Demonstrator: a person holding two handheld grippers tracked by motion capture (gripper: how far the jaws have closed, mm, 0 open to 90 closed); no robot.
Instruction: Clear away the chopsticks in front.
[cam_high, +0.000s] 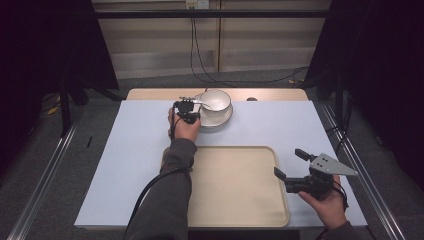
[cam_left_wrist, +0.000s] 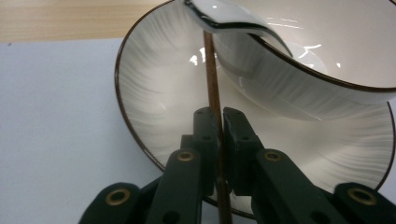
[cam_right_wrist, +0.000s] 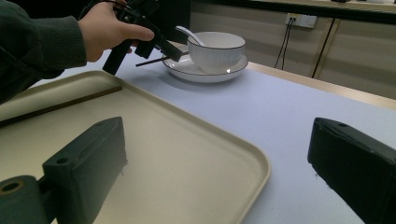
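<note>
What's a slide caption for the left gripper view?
Left claw shut on a brown chopstick over the saucer, bowl and spoon behind.

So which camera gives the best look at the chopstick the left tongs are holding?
The left gripper view: the chopstick runs up between the shut left tongs toward the bowl. The right gripper view shows it farther off; the high view barely resolves it.

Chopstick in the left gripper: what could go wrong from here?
1. The left gripper pinches the thin chopstick with only its jaw tips; it may pivot or slip.
2. The chopstick's far end lies by the spoon on the bowl; dragging could tip the spoon out or shift the plate.
</note>
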